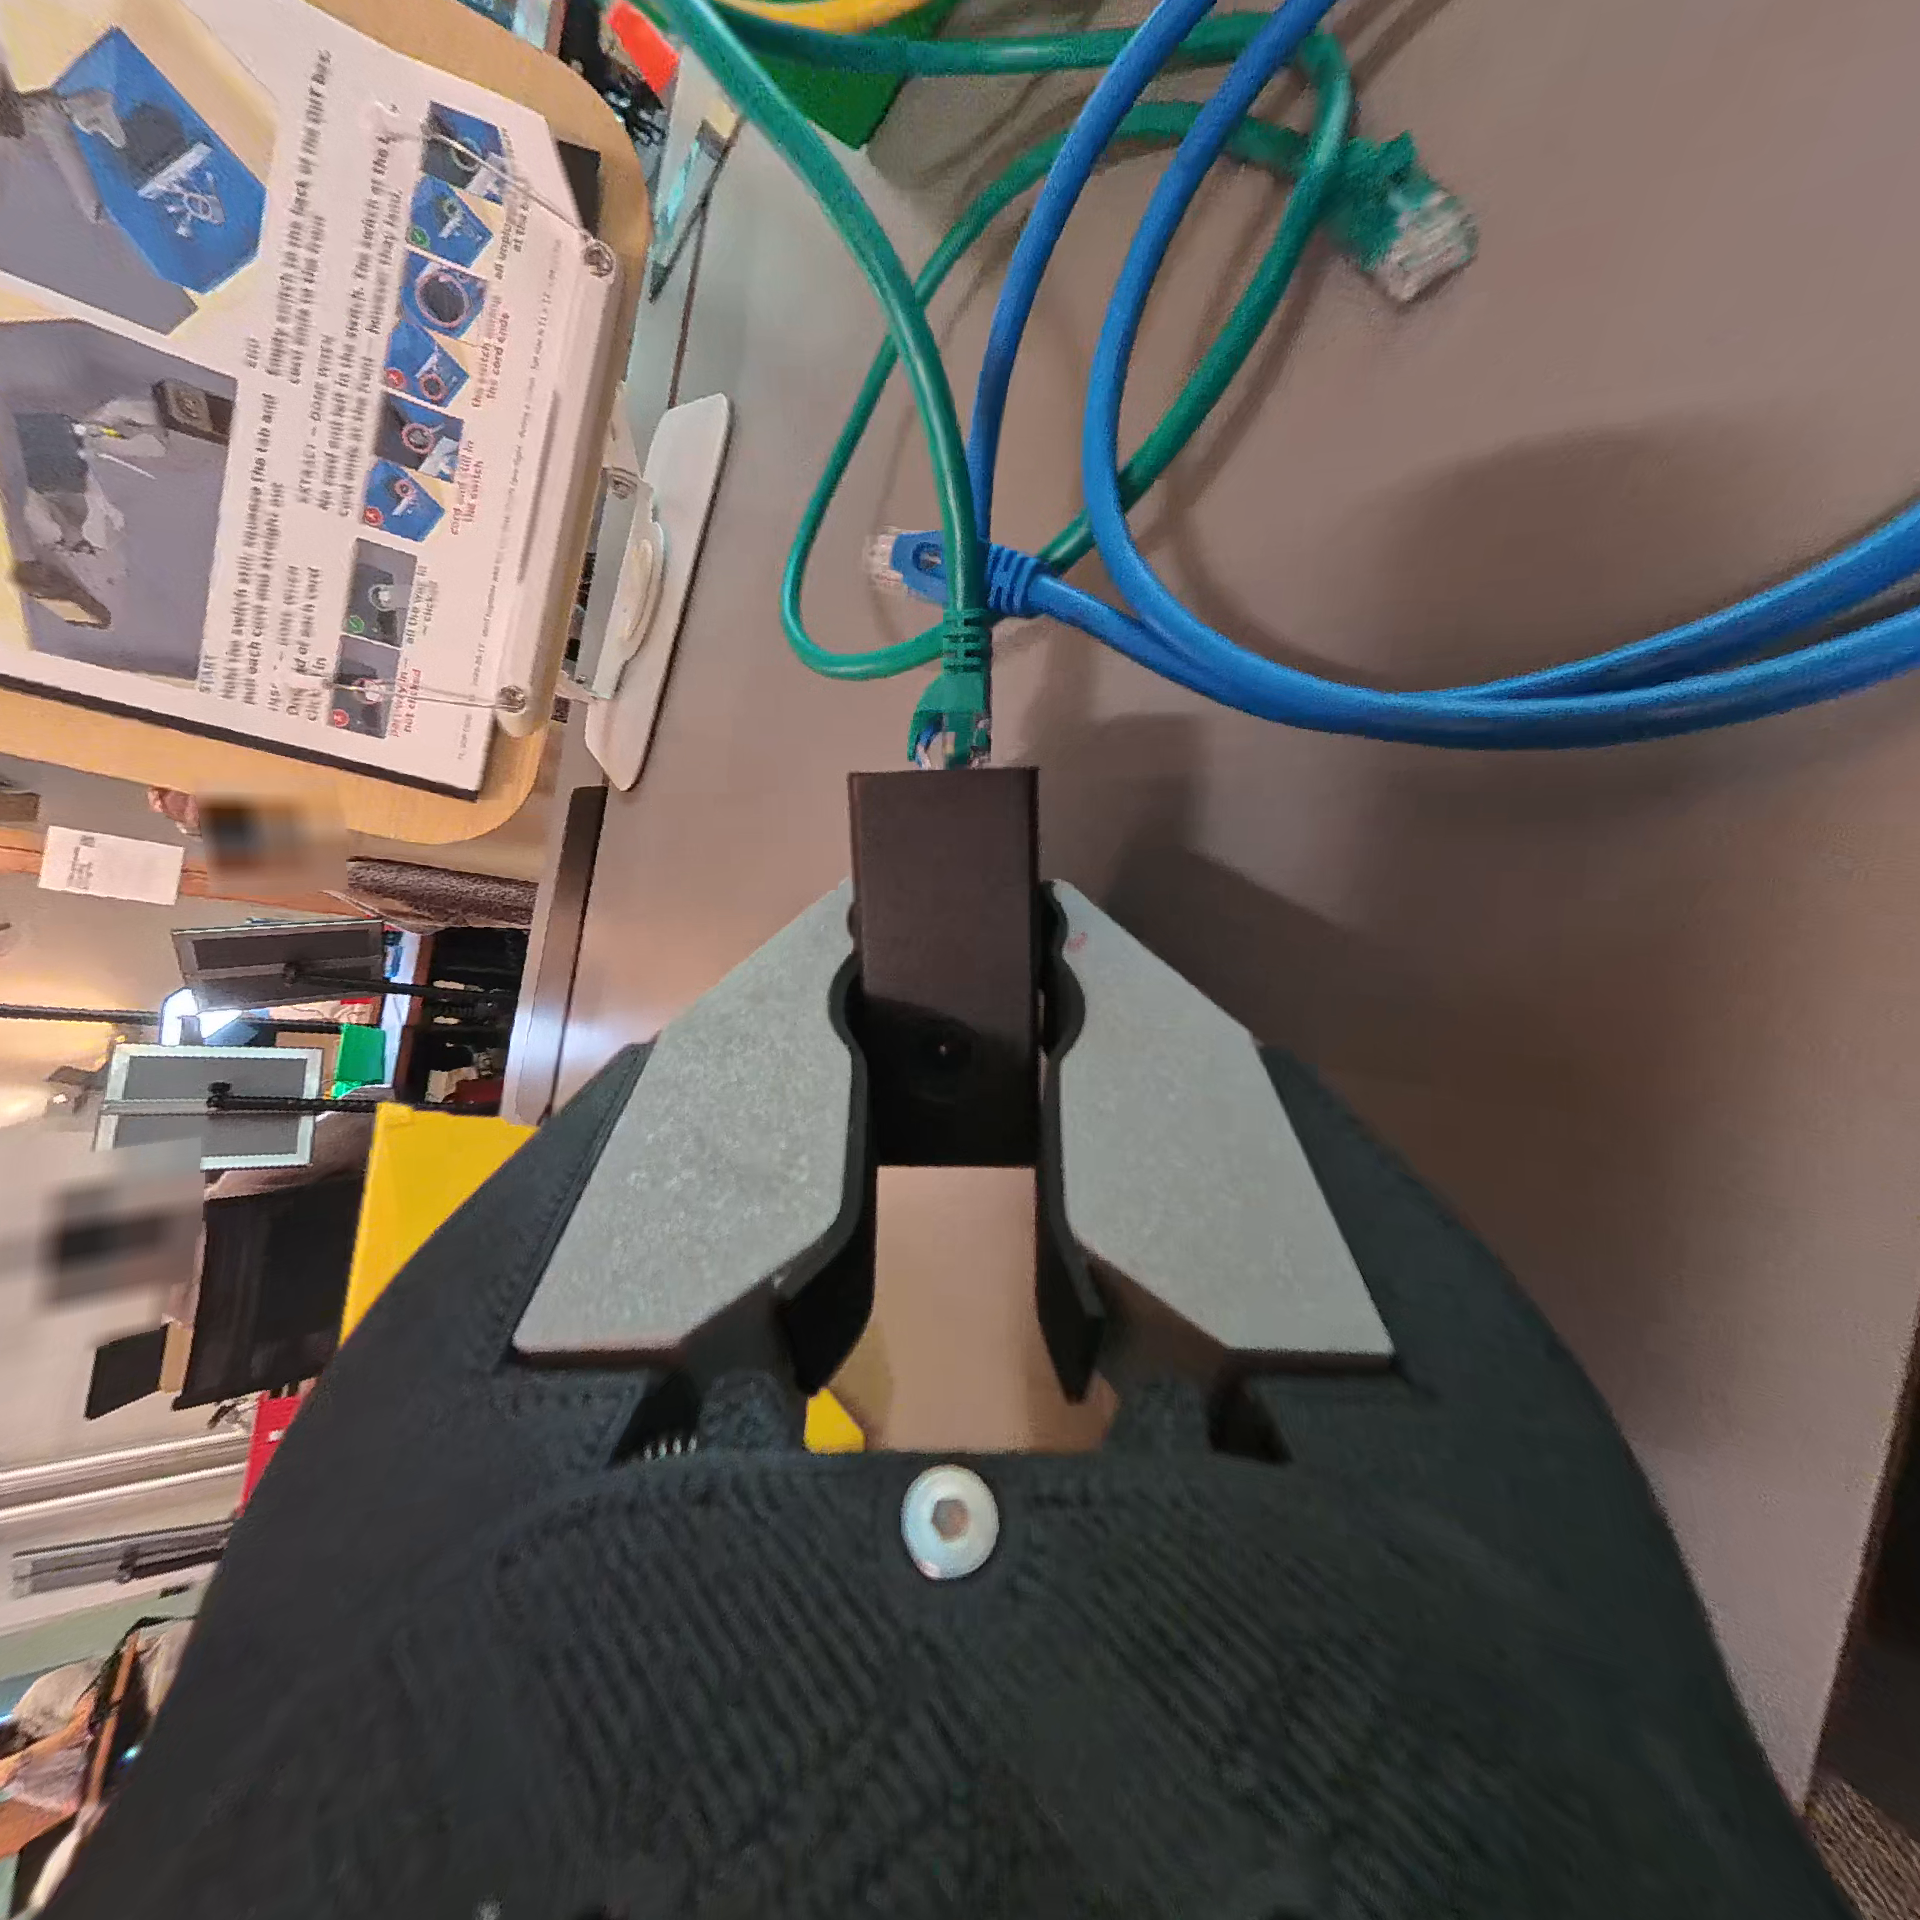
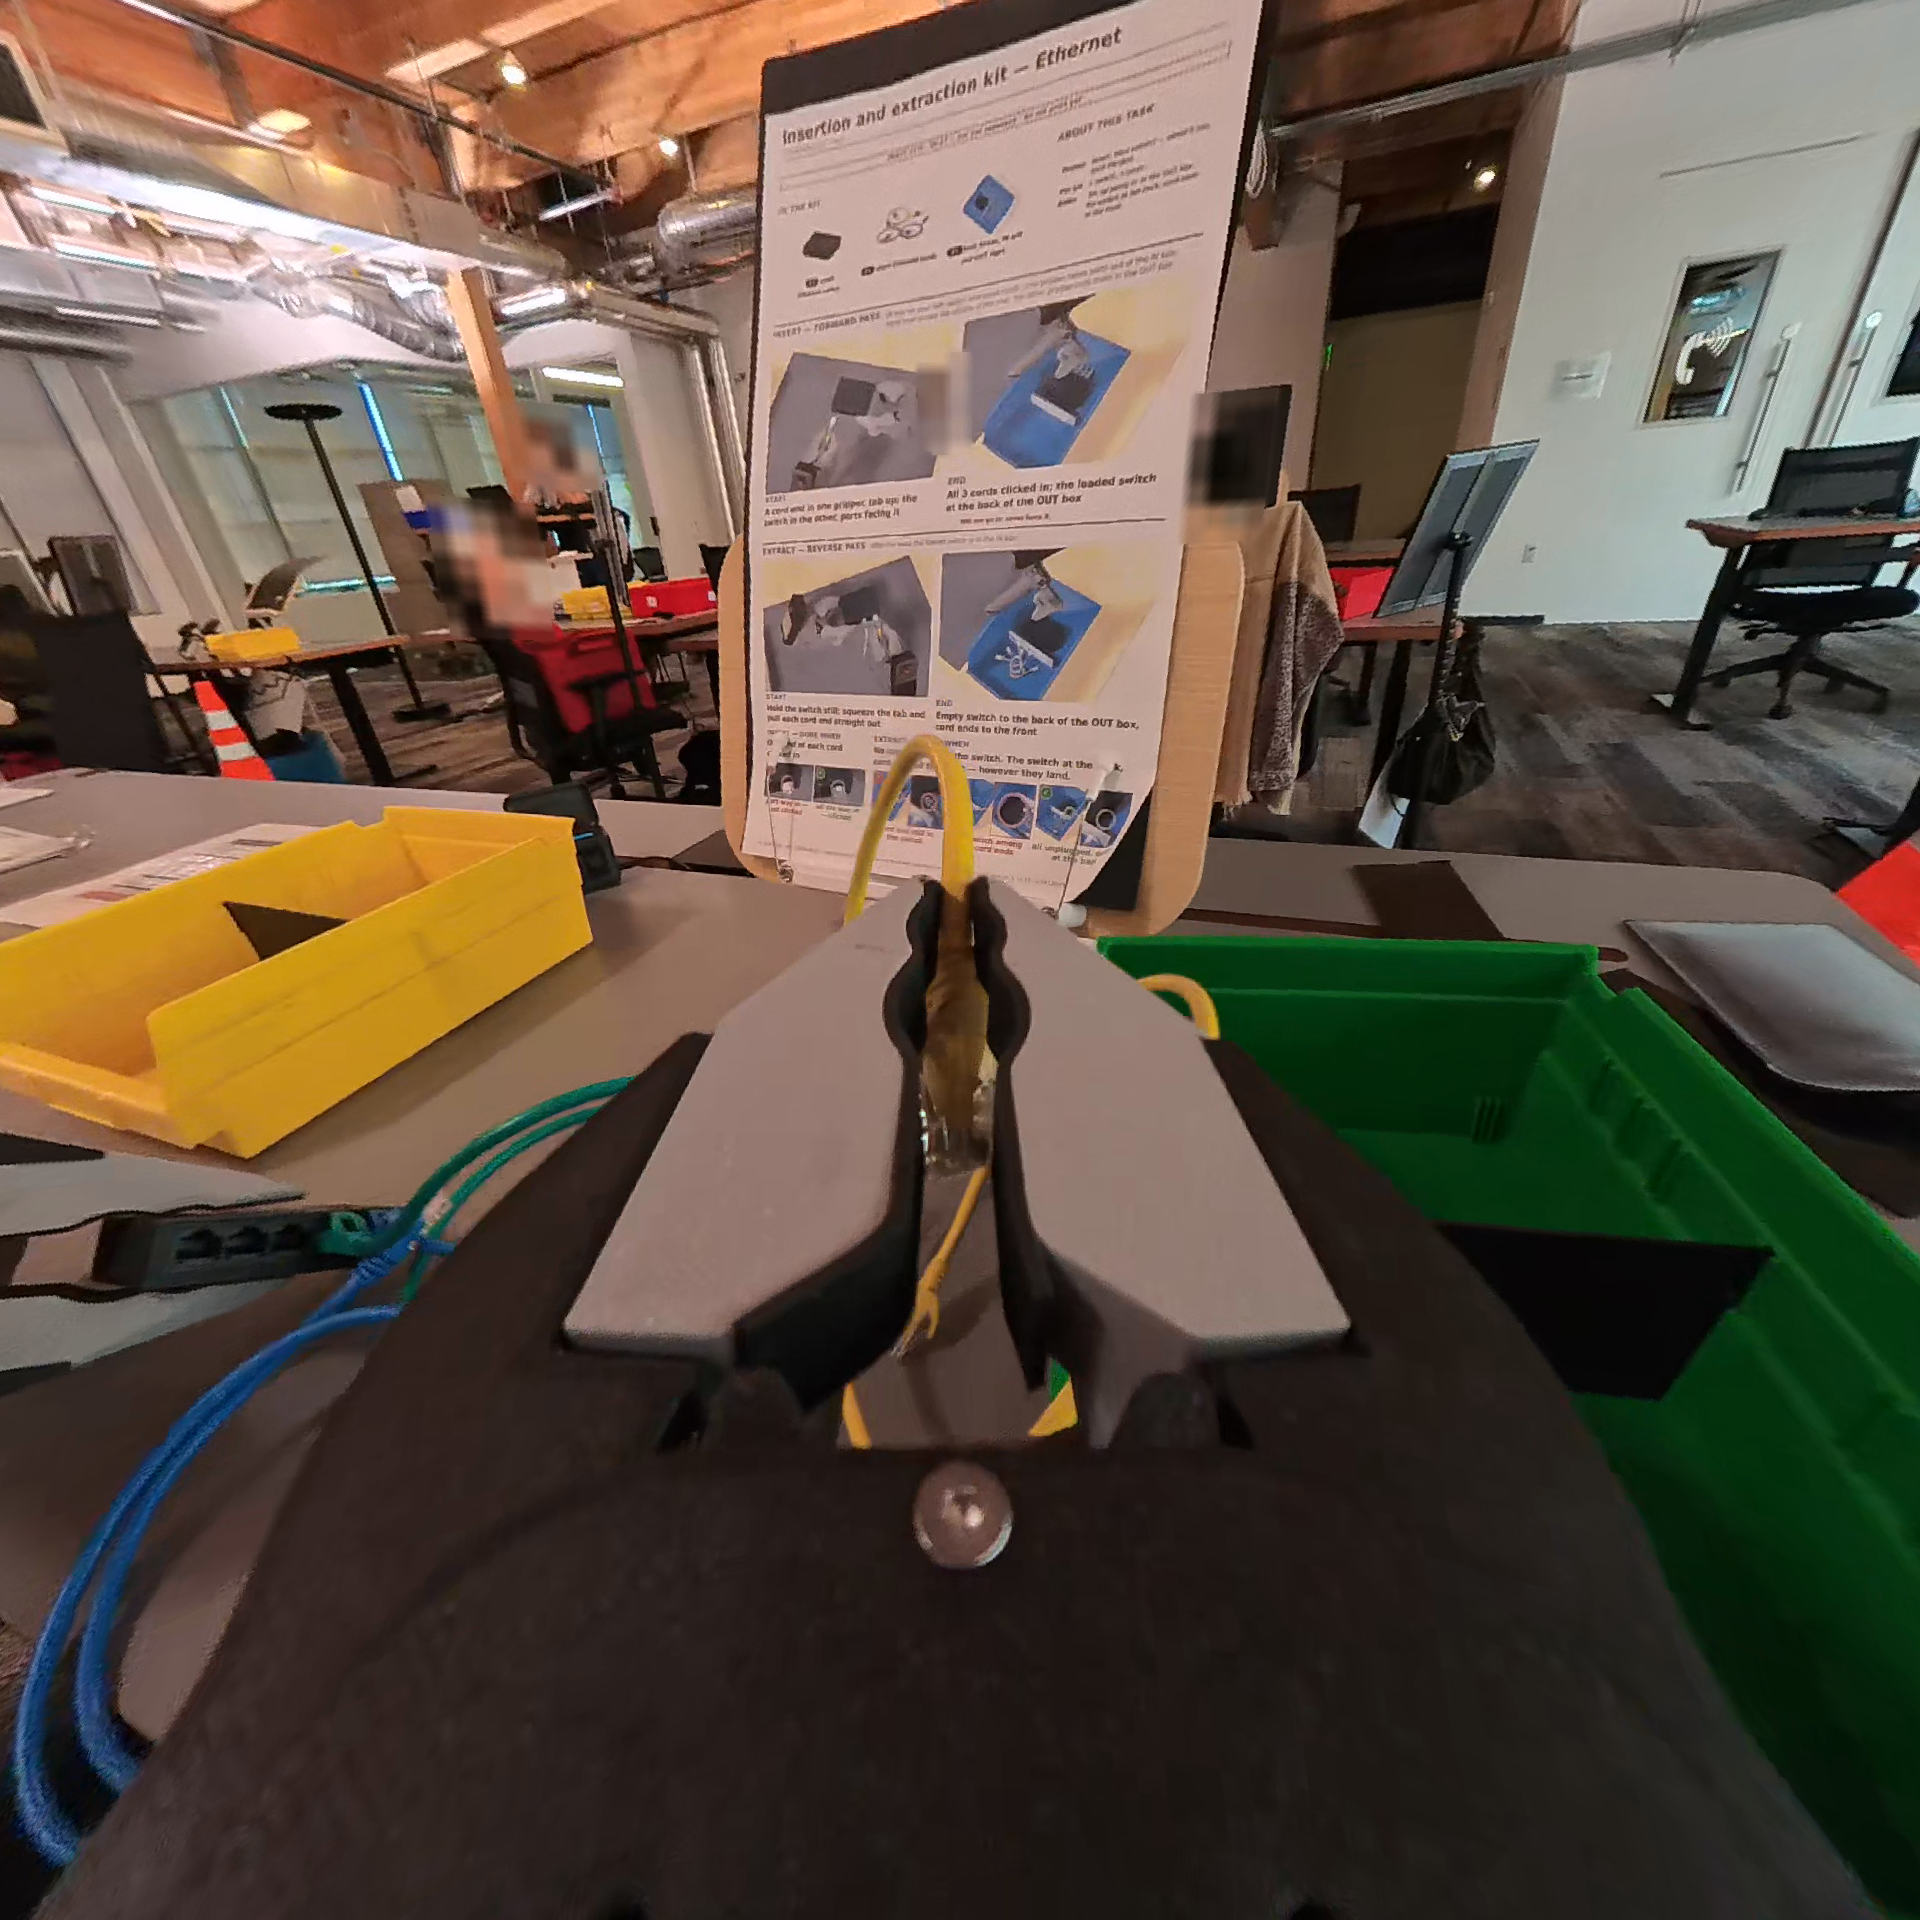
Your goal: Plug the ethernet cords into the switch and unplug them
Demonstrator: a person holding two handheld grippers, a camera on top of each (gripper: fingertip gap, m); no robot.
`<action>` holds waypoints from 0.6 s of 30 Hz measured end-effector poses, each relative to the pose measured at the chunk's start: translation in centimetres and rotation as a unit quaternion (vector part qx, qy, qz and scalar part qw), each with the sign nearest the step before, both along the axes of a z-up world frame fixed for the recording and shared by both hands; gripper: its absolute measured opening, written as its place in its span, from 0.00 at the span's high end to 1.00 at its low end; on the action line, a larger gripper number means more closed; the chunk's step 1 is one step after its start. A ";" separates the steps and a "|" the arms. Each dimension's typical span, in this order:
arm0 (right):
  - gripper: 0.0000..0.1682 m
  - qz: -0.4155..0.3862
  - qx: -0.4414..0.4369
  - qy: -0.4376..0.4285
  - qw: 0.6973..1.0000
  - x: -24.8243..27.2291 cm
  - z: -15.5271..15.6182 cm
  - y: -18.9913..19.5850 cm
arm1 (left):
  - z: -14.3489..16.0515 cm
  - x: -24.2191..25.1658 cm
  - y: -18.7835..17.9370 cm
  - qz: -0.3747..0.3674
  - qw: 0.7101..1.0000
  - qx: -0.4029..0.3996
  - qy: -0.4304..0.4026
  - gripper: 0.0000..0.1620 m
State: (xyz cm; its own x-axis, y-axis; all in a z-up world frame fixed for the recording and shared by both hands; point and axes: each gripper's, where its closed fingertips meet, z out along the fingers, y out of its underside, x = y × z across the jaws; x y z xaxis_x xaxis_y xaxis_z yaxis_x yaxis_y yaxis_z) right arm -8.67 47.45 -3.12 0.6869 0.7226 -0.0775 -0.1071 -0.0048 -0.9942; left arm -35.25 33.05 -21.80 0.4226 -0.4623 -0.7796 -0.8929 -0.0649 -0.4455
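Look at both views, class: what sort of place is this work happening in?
Probably an open-plan office or lab workspace: desks with office chairs on carpet, exposed ceiling ducts, and a grey worktable holding a yellow bin, a green bin and an instruction sheet.

Switch point(image 1: 943, 935) ports hidden; blue cord point(image 1: 1558, 665) cut by frame edge.

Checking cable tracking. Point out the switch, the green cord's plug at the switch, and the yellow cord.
switch point(image 1: 943, 935), left wrist view, on its black top face.
green cord's plug point(image 1: 952, 715), left wrist view, on the connector body.
yellow cord point(image 2: 961, 805), right wrist view, on the loop above the gripper.
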 end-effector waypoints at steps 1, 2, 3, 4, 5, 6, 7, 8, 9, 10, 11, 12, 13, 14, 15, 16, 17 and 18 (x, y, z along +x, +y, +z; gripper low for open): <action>0.98 -0.003 0.003 -0.001 1.000 0.1 0.1 0.0 | 0.5 -0.2 0.1 0.004 1.000 0.013 -0.005 0.83; 0.98 -0.005 0.006 -0.001 1.000 0.2 0.2 0.0 | 1.3 -0.4 0.1 0.008 0.999 0.028 -0.015 0.83; 0.98 -0.001 0.008 0.001 1.000 0.2 0.4 -0.1 | 2.2 -0.7 0.2 0.014 0.999 0.044 -0.026 0.83; 0.98 0.006 0.010 0.004 1.000 0.2 0.6 -0.4 | 3.2 -1.1 0.2 0.022 0.997 0.062 -0.037 0.83; 0.98 0.019 0.011 0.008 1.000 0.0 0.8 -0.7 | 4.0 -1.4 0.2 0.029 0.996 0.076 -0.045 0.83; 0.98 0.034 0.007 0.010 0.999 -0.3 0.8 -1.0 | 4.5 -1.7 0.1 0.033 0.995 0.083 -0.051 0.84; 0.98 0.049 0.000 0.008 0.999 -0.8 0.6 -1.3 | 4.7 -2.0 0.1 0.038 0.994 0.083 -0.053 0.84; 0.98 0.062 -0.008 -0.001 0.998 -1.3 0.3 -1.5 | 4.8 -2.4 0.1 0.048 0.994 0.083 -0.050 0.84; 0.98 0.073 -0.016 -0.014 0.997 -1.8 -0.2 -1.7 | 4.6 -2.9 0.2 0.059 0.994 0.082 -0.042 0.84; 0.98 0.083 -0.022 -0.033 0.996 -2.5 -0.9 -1.8 | 4.4 -3.4 0.3 0.073 0.994 0.080 -0.031 0.84; 0.98 0.087 -0.027 -0.056 0.994 -3.1 -1.6 -1.9 | 4.2 -3.8 0.4 0.085 0.993 0.077 -0.022 0.84; 0.98 0.089 -0.030 -0.080 0.992 -3.6 -2.4 -2.0 | 4.0 -4.1 0.5 0.092 0.993 0.073 -0.016 0.84; 0.98 0.093 -0.031 -0.104 0.990 -4.2 -3.2 -2.1 | 3.7 -4.2 0.6 0.096 0.993 0.069 -0.012 0.84; 0.98 0.103 -0.037 -0.128 0.986 -4.8 -4.0 -2.4 | 3.6 -4.3 0.6 0.099 0.993 0.065 -0.010 0.84; 0.98 0.118 -0.045 -0.152 0.980 -5.5 -4.9 -2.8 | 3.4 -4.4 0.6 0.101 0.993 0.060 -0.011 0.84; 0.98 0.132 -0.056 -0.173 0.974 -6.1 -5.9 -3.2 | 3.2 -4.5 0.6 0.105 0.993 0.054 -0.014 0.84; 0.98 0.146 -0.067 -0.193 0.968 -6.7 -6.9 -3.5 | 3.0 -4.6 0.6 0.106 0.993 0.046 -0.019 0.84; 0.98 0.164 -0.082 -0.213 0.960 -7.3 -8.0 -4.1 | 2.8 -4.6 0.6 0.106 0.993 0.035 -0.025 0.84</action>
State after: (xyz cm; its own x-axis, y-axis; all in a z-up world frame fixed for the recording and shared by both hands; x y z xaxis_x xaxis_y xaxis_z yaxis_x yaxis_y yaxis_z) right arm -15.99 43.38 -11.11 0.4184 0.9078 0.0284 0.3428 -0.1289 -0.9305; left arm -39.84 33.65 -19.04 0.5441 -0.3040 -0.7820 -0.8389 -0.2156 -0.4998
